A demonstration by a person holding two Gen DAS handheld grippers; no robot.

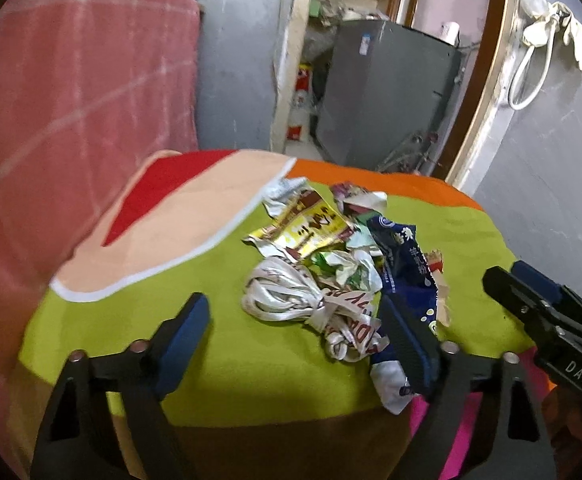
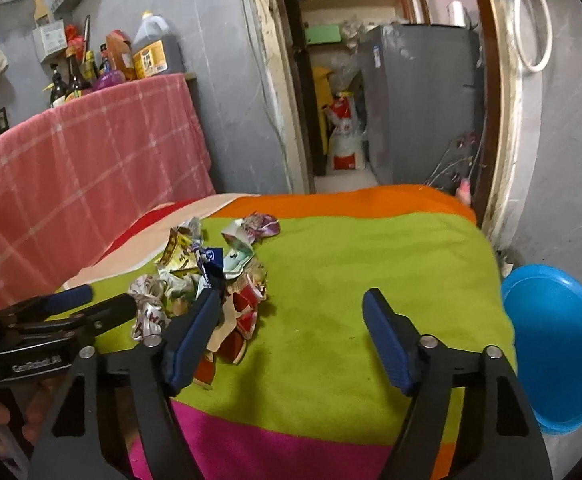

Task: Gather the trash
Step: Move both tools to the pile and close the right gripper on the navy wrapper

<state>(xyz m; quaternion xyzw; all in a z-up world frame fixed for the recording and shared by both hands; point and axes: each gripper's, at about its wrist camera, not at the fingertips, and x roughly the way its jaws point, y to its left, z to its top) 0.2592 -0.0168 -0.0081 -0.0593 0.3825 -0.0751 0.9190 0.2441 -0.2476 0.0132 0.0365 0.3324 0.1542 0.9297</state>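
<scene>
On the green band of the striped blanket [image 1: 251, 360], trash pile [image 1: 331, 264]: crumpled wrappers, white ribbon [image 1: 287, 296], blue packet [image 1: 407, 280]. Left gripper [image 1: 295, 328] jaws apart, straddling pile's near edge, nothing clamped. Right gripper [image 2: 291, 320] jaws apart, empty, left finger at pile's edge. Blue basin [image 2: 559, 344] beside the blanket, right.
</scene>
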